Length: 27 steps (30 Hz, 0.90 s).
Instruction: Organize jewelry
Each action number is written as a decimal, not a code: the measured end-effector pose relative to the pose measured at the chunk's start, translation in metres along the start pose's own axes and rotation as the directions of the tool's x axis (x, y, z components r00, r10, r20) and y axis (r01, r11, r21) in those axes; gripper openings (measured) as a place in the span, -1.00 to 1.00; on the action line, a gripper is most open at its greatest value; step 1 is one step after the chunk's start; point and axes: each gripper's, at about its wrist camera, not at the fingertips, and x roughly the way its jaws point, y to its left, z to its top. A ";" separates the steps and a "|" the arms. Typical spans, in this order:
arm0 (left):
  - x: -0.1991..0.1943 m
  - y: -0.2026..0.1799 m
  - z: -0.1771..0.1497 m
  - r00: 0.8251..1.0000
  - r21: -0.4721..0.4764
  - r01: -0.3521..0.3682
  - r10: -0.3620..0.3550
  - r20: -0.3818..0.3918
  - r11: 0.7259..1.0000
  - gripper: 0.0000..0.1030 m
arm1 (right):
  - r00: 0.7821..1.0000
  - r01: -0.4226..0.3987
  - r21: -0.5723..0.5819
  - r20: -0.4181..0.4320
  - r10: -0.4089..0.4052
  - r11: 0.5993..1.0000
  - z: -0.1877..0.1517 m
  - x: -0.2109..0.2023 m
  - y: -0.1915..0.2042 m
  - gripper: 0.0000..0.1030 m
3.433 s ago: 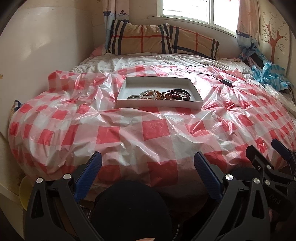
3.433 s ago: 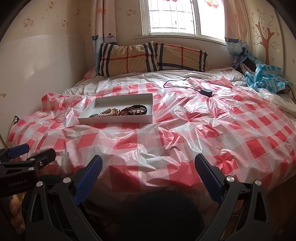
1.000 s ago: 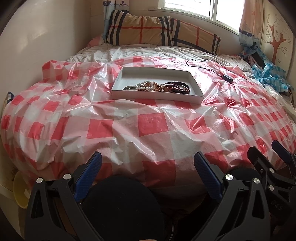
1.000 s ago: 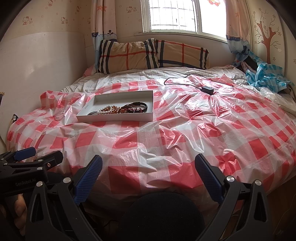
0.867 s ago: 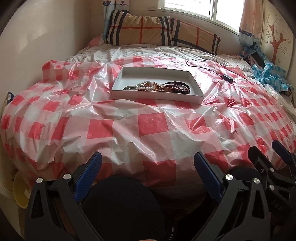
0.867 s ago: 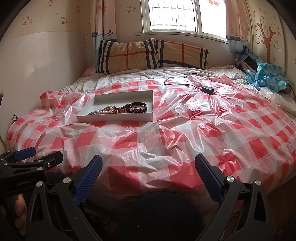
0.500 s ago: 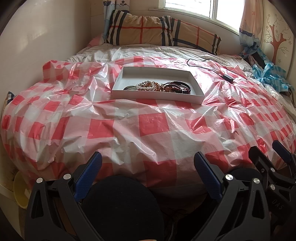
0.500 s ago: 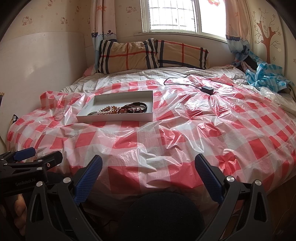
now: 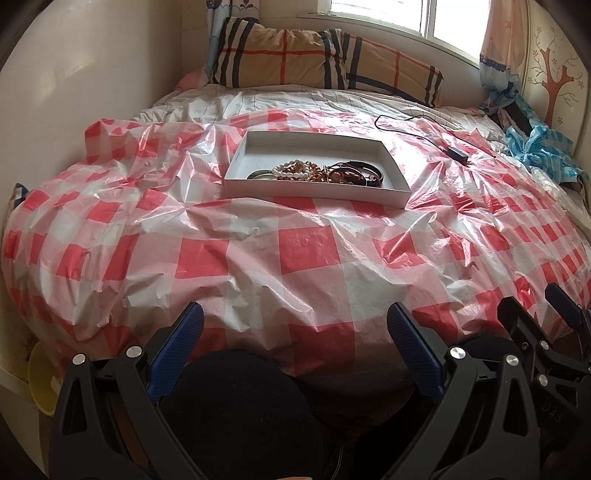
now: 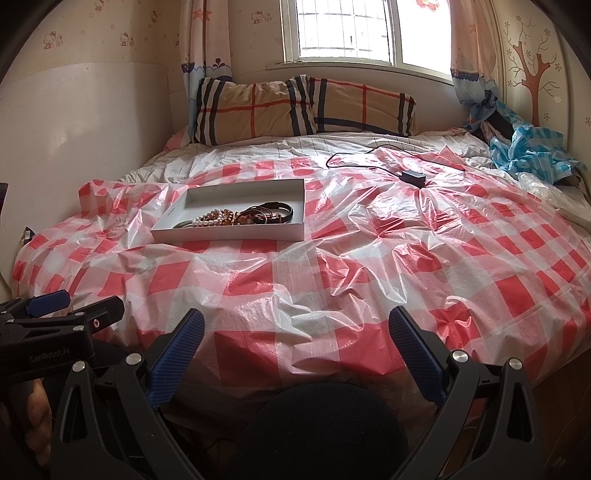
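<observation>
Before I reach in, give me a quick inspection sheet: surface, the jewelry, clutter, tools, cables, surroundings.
Surface: bed covered by a wrinkled red-and-white checked plastic sheet.
Job's things: white shallow box lying on the sheet; bracelets heaped along its near side, a pale beaded one, amber beads and dark bands; far half of the box bare.
Clutter: crumpled blue plastic at the far right edge of the bed.
Tools: left tool open, holding nothing, at the near edge of the bed; right tool open, holding nothing, beside it.
Cables: black cord with a small adapter on the sheet, right of and beyond the box, apart from it.
Surroundings: plaid pillow under the window; wall on the left.
</observation>
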 end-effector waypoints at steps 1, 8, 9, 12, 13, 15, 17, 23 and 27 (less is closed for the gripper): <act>0.001 0.000 0.000 1.000 0.000 -0.001 0.001 0.001 1.000 0.85 | 1.000 0.000 0.000 0.000 0.000 1.000 0.000 0.000 0.000 0.86; 0.009 0.004 0.006 1.000 -0.009 0.003 -0.003 -0.010 1.000 0.85 | 1.000 0.007 -0.002 -0.020 -0.007 1.000 -0.001 0.004 -0.003 0.86; 0.011 0.005 0.007 1.000 -0.010 0.003 -0.003 -0.011 1.000 0.85 | 1.000 0.007 -0.001 -0.024 -0.007 1.000 0.000 0.005 -0.002 0.86; 0.015 0.009 0.011 1.000 -0.017 0.003 -0.003 -0.014 1.000 0.85 | 0.999 0.002 0.009 -0.040 -0.002 1.000 0.001 0.008 -0.004 0.86; 0.016 0.009 0.011 1.000 -0.019 0.003 -0.004 -0.016 1.000 0.85 | 0.999 0.002 0.011 -0.044 -0.001 1.000 0.002 0.009 -0.004 0.86; 0.018 0.011 0.013 1.000 -0.023 0.001 -0.002 -0.018 1.000 0.85 | 0.999 -0.001 0.013 -0.054 0.001 1.000 0.002 0.011 -0.004 0.86; 0.020 0.013 0.014 1.000 -0.027 0.002 -0.002 -0.021 1.000 0.85 | 0.998 -0.003 0.013 -0.060 0.004 1.000 0.003 0.012 -0.003 0.86; 0.025 0.015 0.018 1.000 -0.030 0.000 -0.001 -0.028 1.000 0.85 | 0.997 -0.013 0.013 -0.077 0.014 1.000 0.006 0.017 -0.001 0.86; 0.028 0.016 0.020 0.999 -0.029 -0.004 0.003 -0.041 1.000 0.85 | 0.998 -0.027 0.023 -0.054 0.028 0.999 0.010 0.014 -0.001 0.86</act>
